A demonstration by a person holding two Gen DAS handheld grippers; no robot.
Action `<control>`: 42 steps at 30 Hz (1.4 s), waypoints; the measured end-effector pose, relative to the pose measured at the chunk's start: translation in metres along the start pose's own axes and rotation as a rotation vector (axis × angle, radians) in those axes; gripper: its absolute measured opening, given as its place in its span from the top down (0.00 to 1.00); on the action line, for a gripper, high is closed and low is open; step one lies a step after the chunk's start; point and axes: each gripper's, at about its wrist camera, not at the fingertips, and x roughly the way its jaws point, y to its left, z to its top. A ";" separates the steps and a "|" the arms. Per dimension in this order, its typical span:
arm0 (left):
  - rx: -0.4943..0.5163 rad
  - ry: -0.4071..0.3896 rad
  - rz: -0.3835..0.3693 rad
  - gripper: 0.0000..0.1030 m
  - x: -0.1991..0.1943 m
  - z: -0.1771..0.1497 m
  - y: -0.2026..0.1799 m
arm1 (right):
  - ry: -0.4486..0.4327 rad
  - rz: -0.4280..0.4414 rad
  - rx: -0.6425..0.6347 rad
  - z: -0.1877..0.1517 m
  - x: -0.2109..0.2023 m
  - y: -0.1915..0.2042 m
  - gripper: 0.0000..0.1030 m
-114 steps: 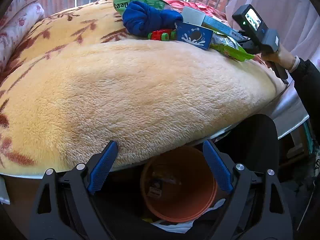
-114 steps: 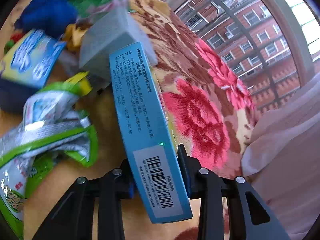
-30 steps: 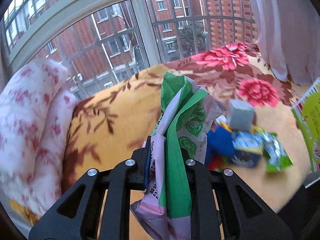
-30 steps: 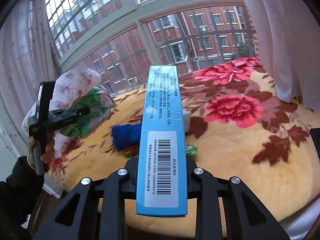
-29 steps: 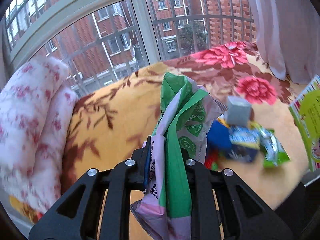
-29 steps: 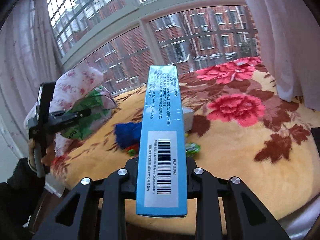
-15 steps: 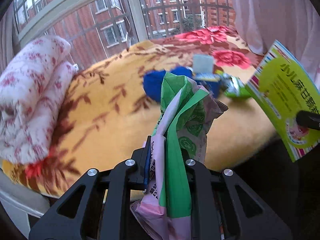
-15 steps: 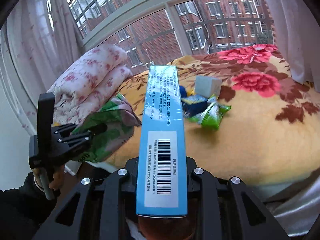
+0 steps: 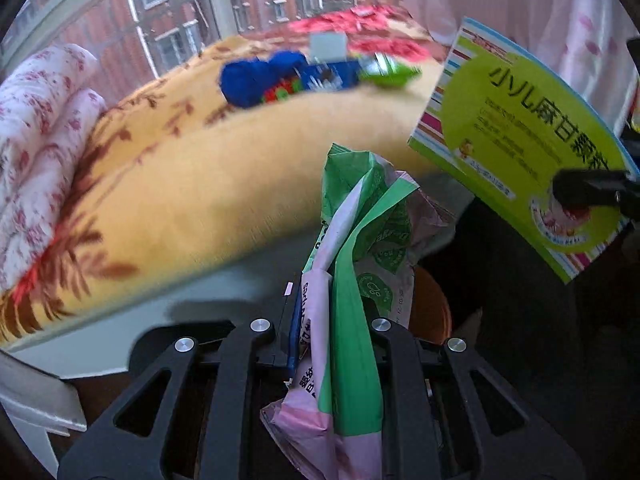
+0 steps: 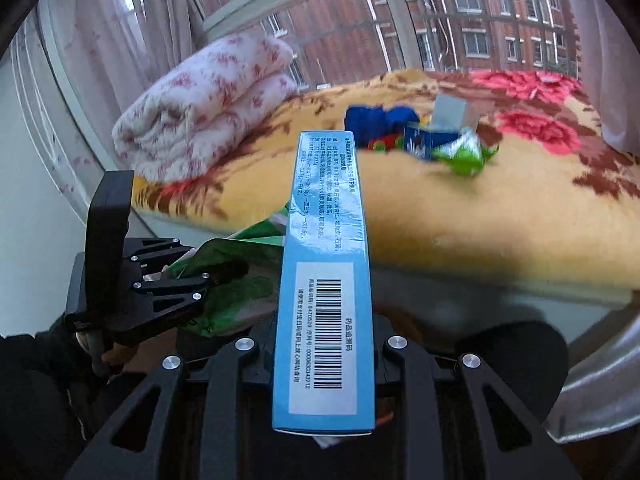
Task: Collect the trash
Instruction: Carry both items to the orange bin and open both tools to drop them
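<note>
Both grippers lowered off bed: left (image 9: 320, 332) clamps one wrapper (image 9: 356, 264), right (image 10: 324, 344) one box (image 10: 326, 280).

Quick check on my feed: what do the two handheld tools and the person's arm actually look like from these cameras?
Both tools are matte black, with angular cut-out linkage arms and round silver screws. The left tool has a tall black block mounted on top and a small white label low on its body. Its blue finger pads show. The sleeve is black. No cables visible.

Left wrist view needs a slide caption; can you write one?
Left gripper clamps a green wrapper over the orange bin.
</note>
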 end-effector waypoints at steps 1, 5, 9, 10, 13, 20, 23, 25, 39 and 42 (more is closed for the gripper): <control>0.004 0.014 -0.011 0.86 0.004 -0.004 -0.001 | 0.016 -0.002 0.003 -0.005 0.003 0.000 0.73; 0.012 0.085 -0.046 0.86 0.026 -0.017 -0.006 | 0.072 -0.006 0.028 -0.022 0.017 -0.007 0.73; 0.002 0.185 -0.063 0.86 0.062 -0.026 -0.006 | 0.132 -0.016 0.081 -0.038 0.038 -0.021 0.73; -0.008 0.209 -0.064 0.86 0.073 -0.028 -0.005 | 0.150 -0.024 0.093 -0.042 0.046 -0.025 0.73; -0.007 0.255 -0.046 0.86 0.100 -0.031 -0.007 | 0.202 -0.038 0.130 -0.052 0.069 -0.038 0.73; -0.052 0.358 -0.063 0.86 0.158 -0.033 -0.006 | 0.293 -0.065 0.111 -0.063 0.120 -0.048 0.73; -0.056 0.404 -0.071 0.86 0.176 -0.038 -0.006 | 0.345 -0.071 0.112 -0.067 0.140 -0.053 0.73; -0.059 0.438 -0.081 0.86 0.188 -0.039 -0.001 | 0.377 -0.077 0.123 -0.071 0.153 -0.059 0.73; -0.084 0.555 -0.114 0.57 0.234 -0.030 0.010 | 0.493 -0.082 0.145 -0.069 0.207 -0.060 0.65; -0.092 0.530 -0.097 0.27 0.233 -0.025 0.014 | 0.514 -0.101 0.159 -0.068 0.216 -0.061 0.45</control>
